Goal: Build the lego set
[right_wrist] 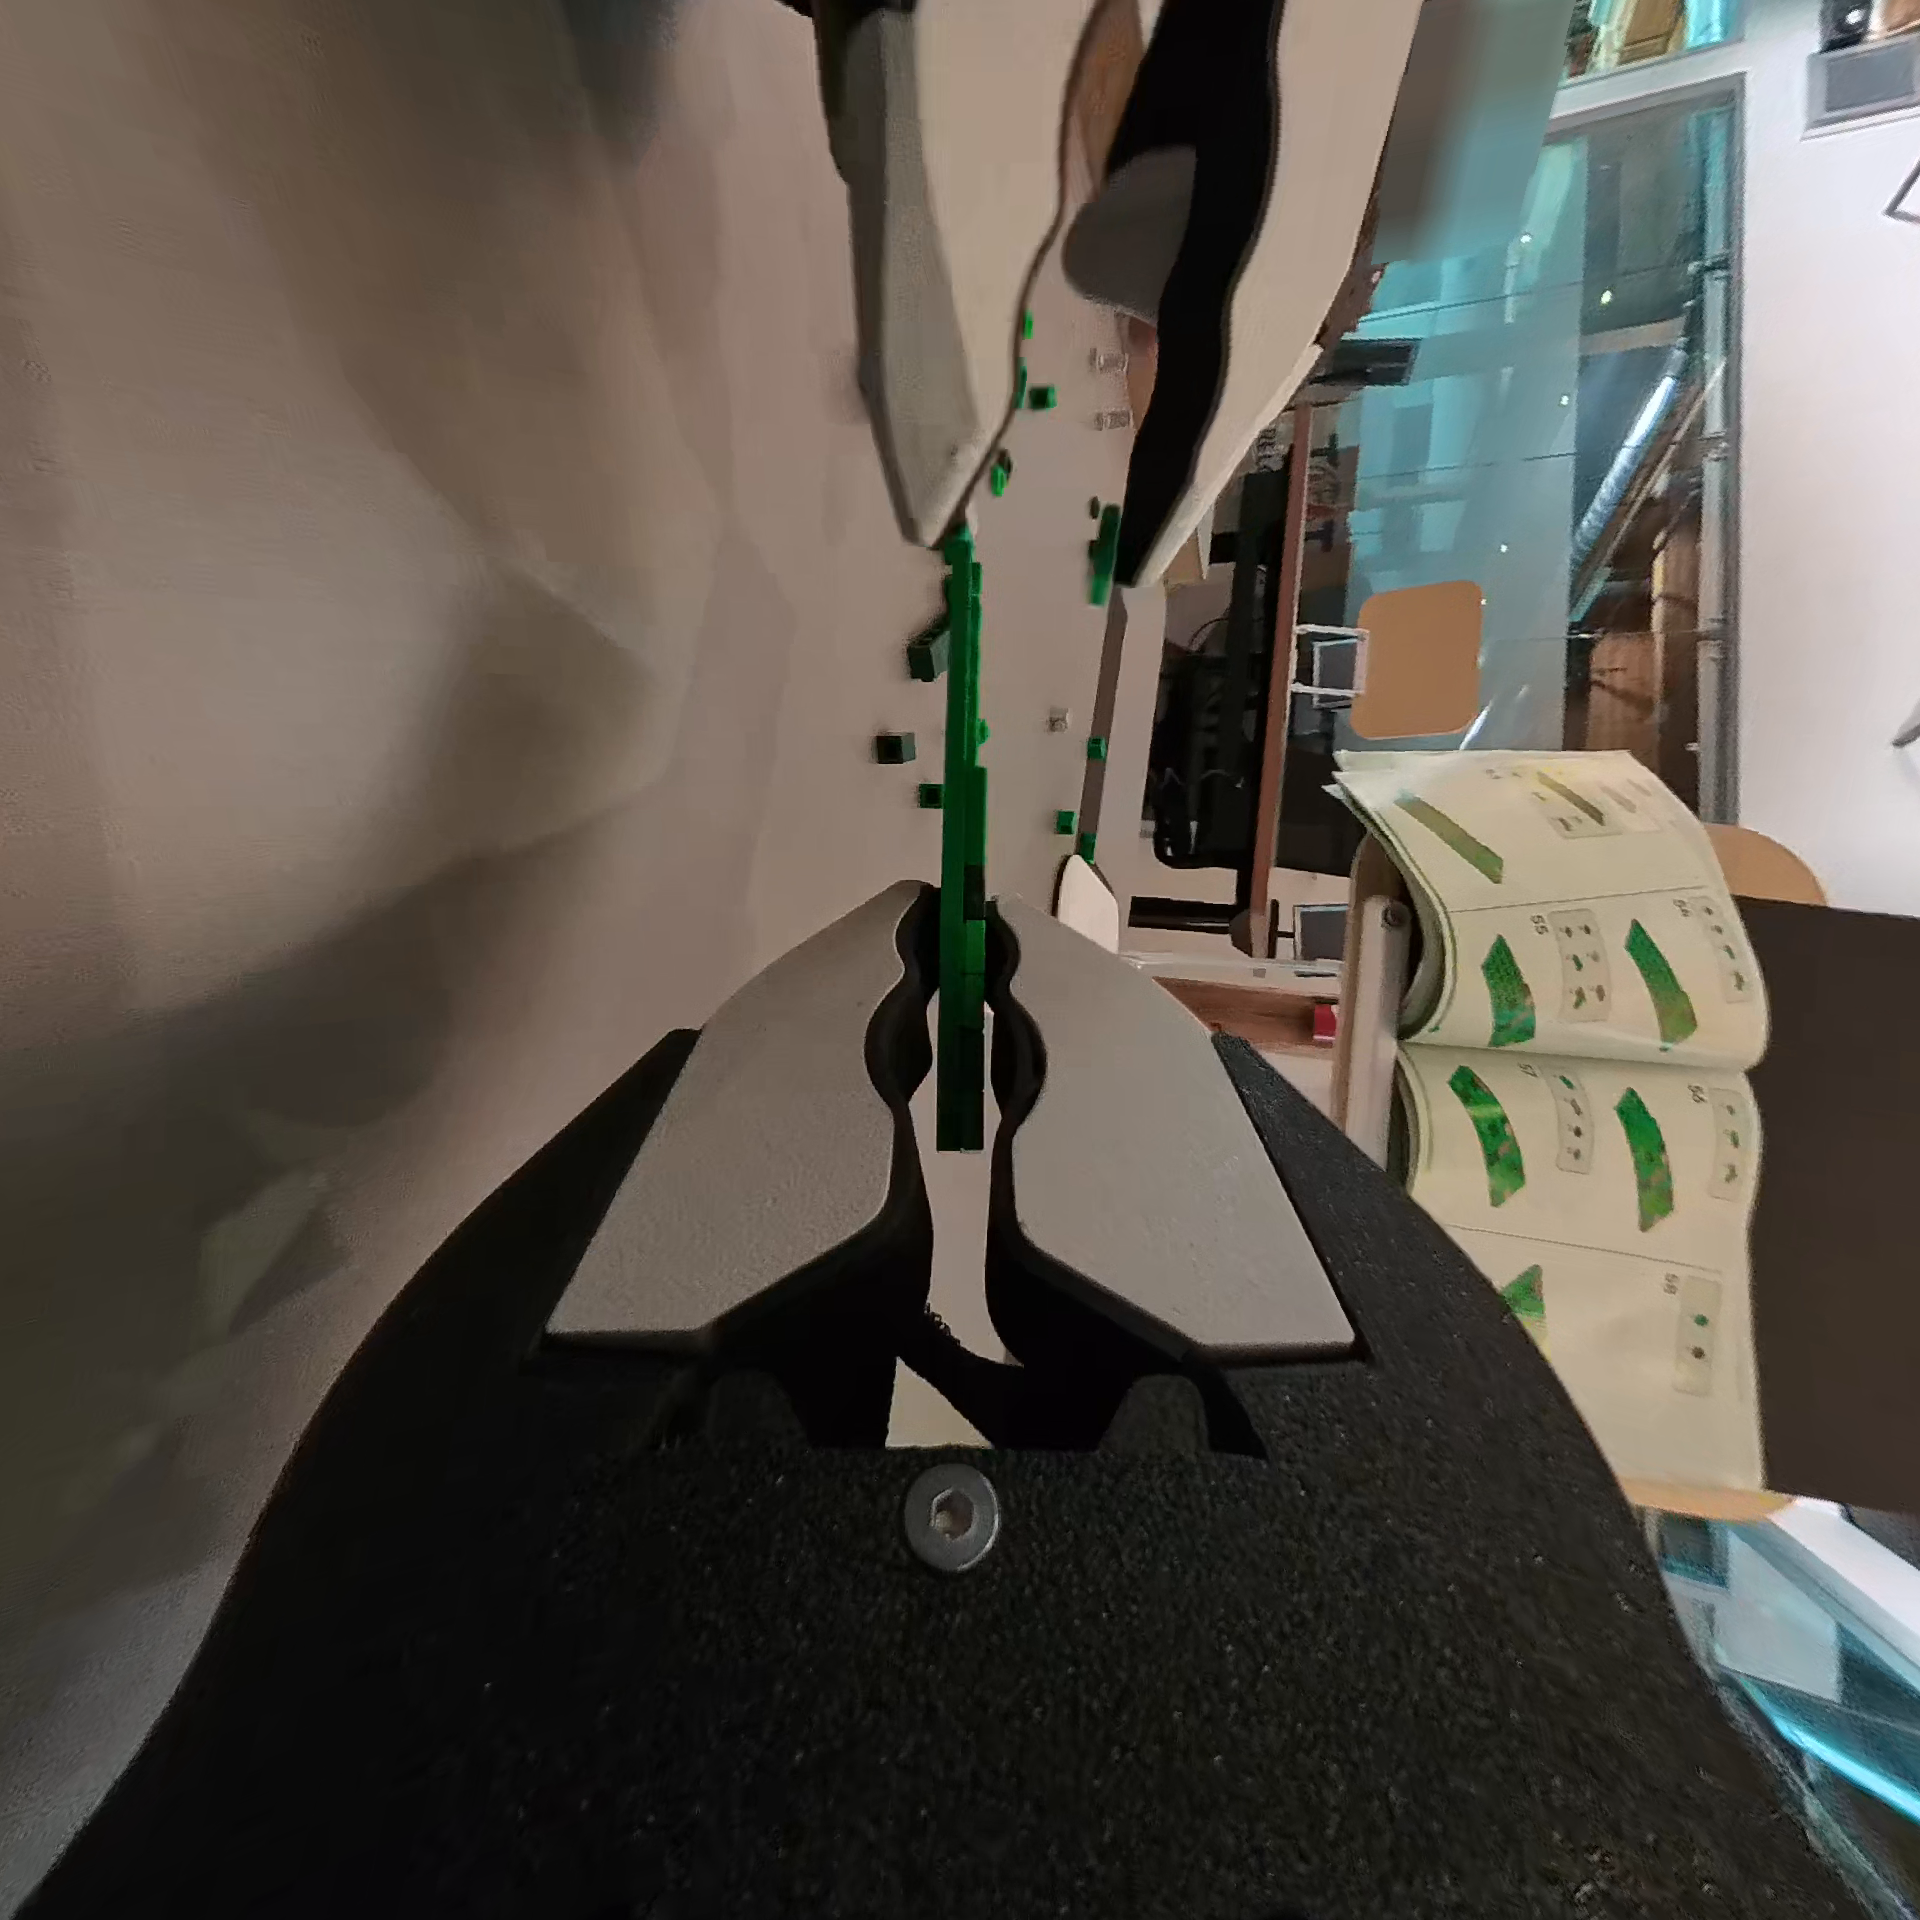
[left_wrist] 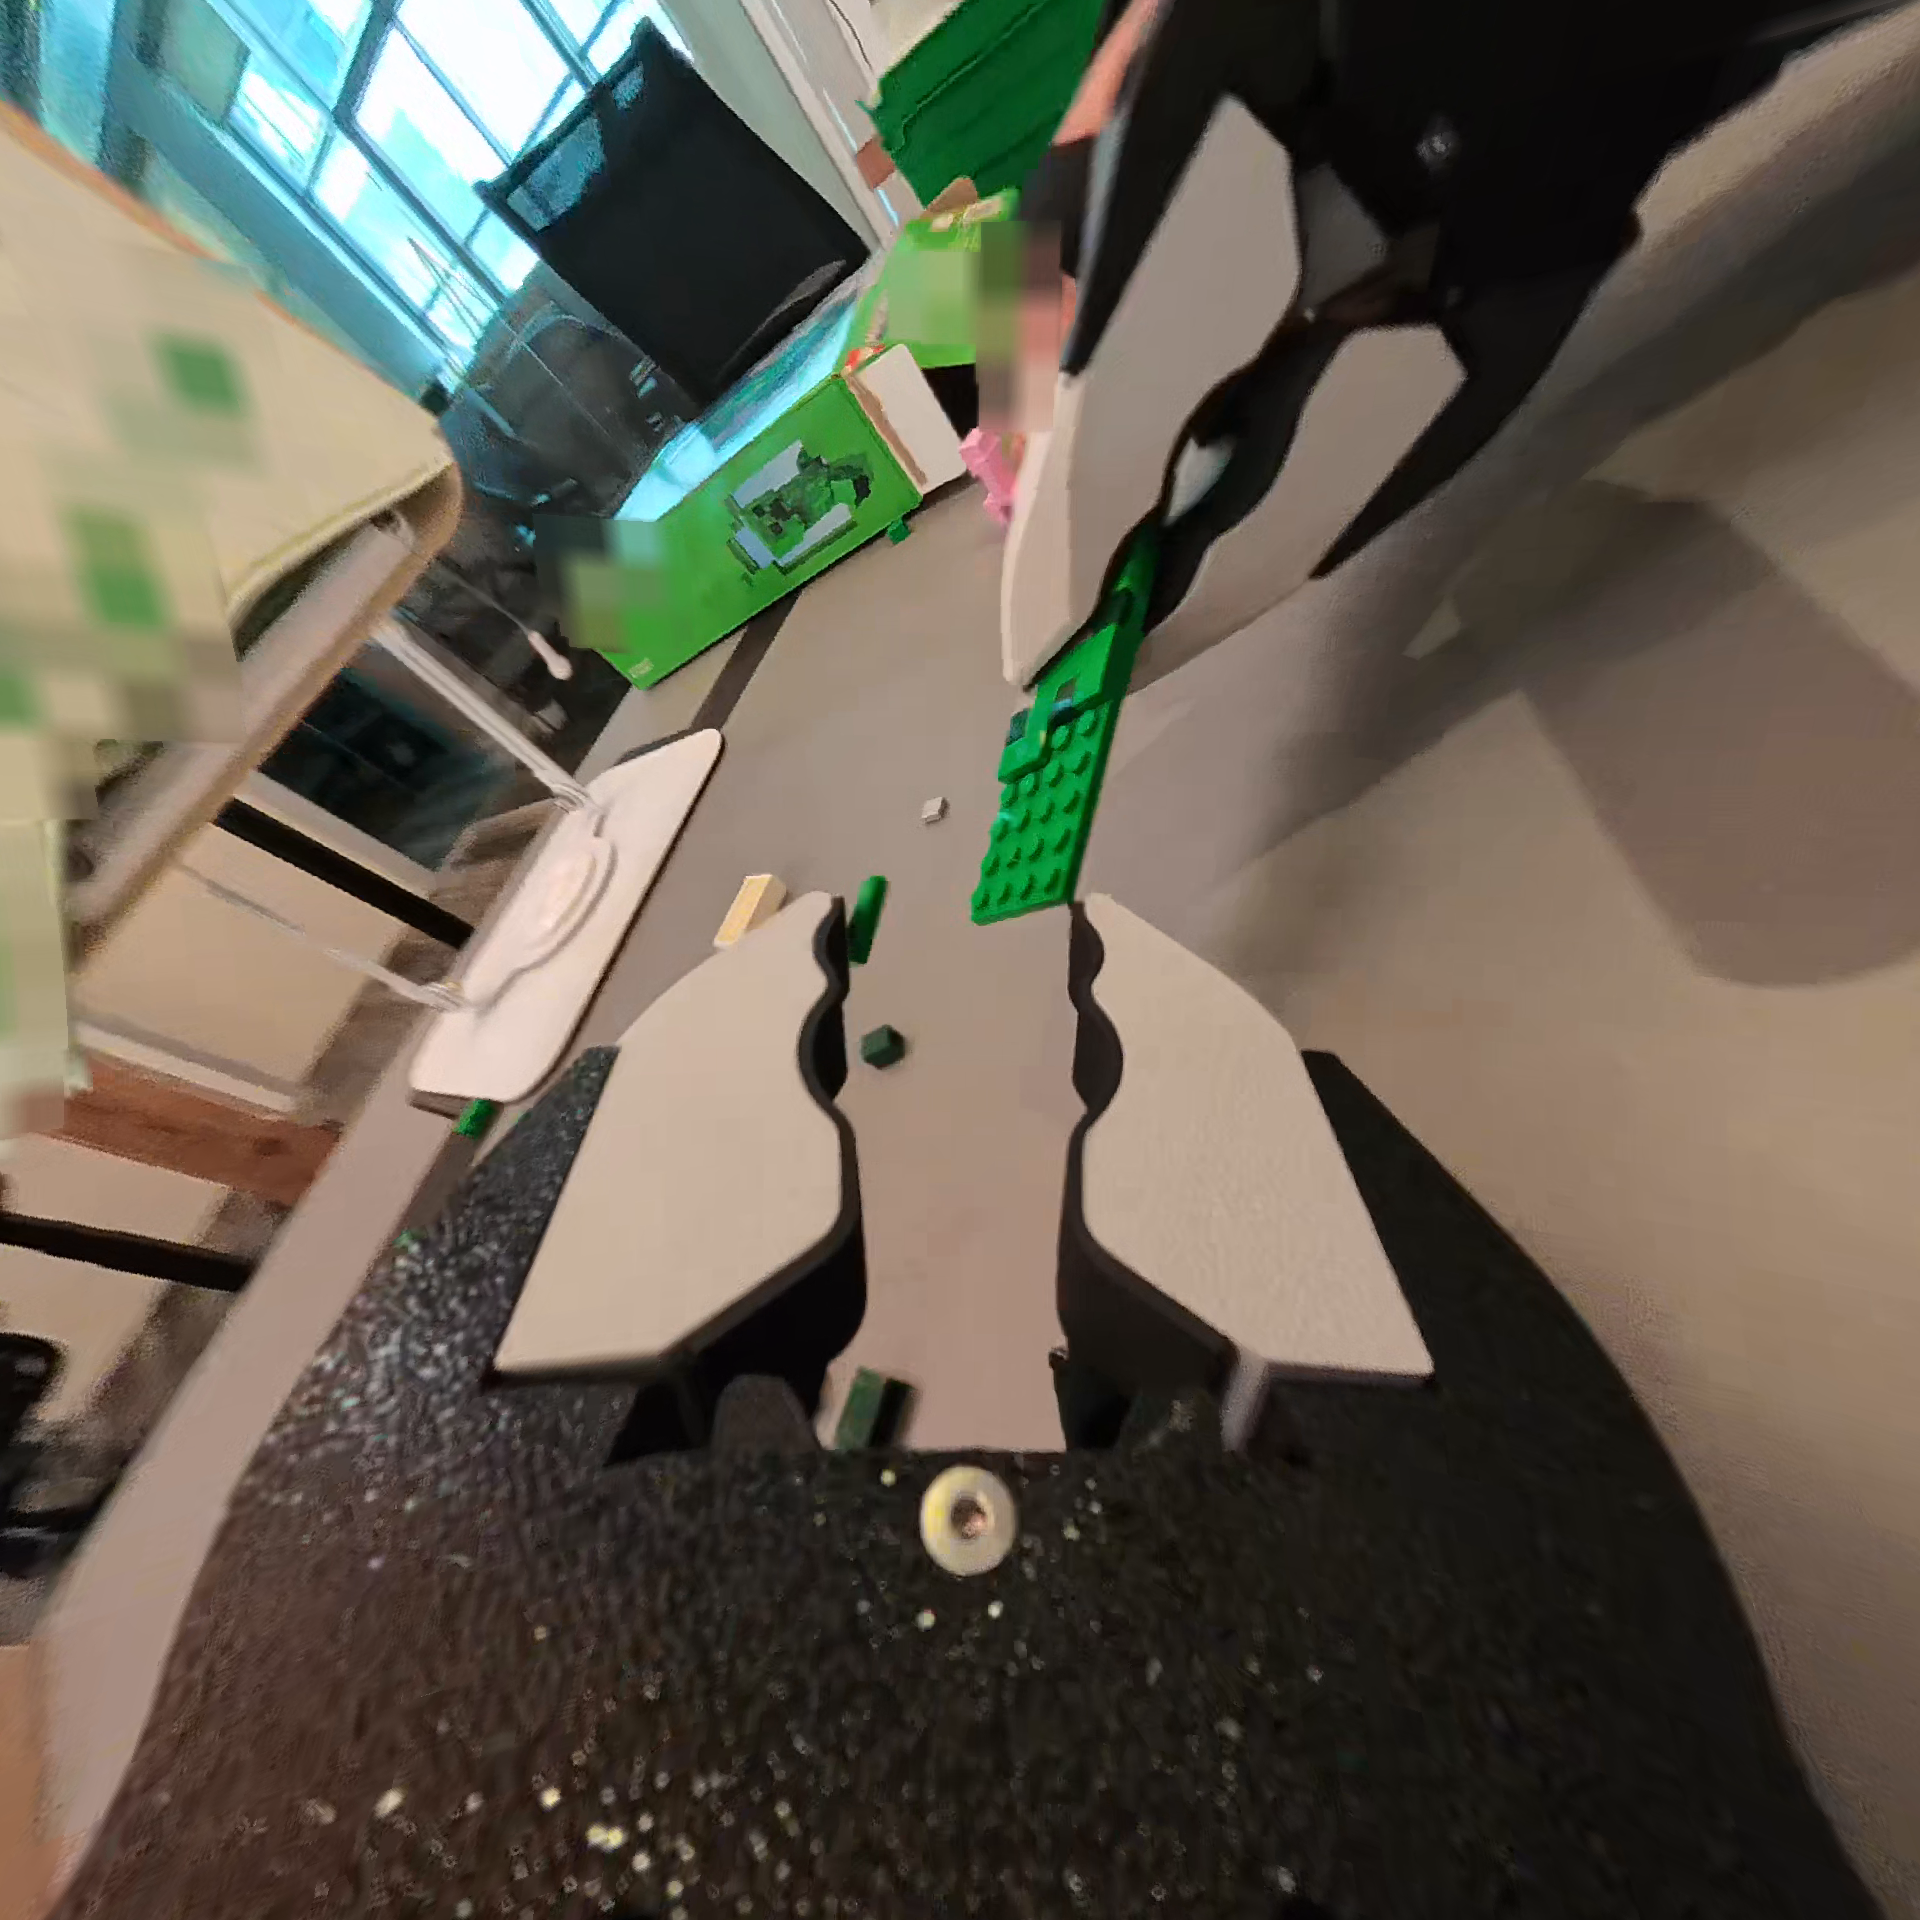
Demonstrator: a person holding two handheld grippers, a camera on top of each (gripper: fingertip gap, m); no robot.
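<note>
A bright green studded plate point(left_wrist: 1044, 821), with darker green pieces on it, is held edge-up above the grey table point(left_wrist: 935, 1195). My right gripper point(right_wrist: 961, 902) is shut on one end of the plate point(right_wrist: 961, 790), seen edge-on. In the left wrist view the right gripper point(left_wrist: 1091, 634) reaches in from the upper right. My left gripper point(left_wrist: 956, 920) is open and empty. The plate's free end sits just past its fingertips, near the right one. In the right wrist view the left gripper point(right_wrist: 1029, 551) comes in from the top, one fingertip point(right_wrist: 935, 509) at the plate's far end.
Small dark green bricks point(left_wrist: 883, 1044) and a tan brick point(left_wrist: 750, 906) lie on the table under the left gripper; more green bricks point(right_wrist: 894, 748) are scattered about. A green set box point(left_wrist: 769, 540) stands at the far end. An open instruction booklet point(right_wrist: 1558, 1039) sits on a stand.
</note>
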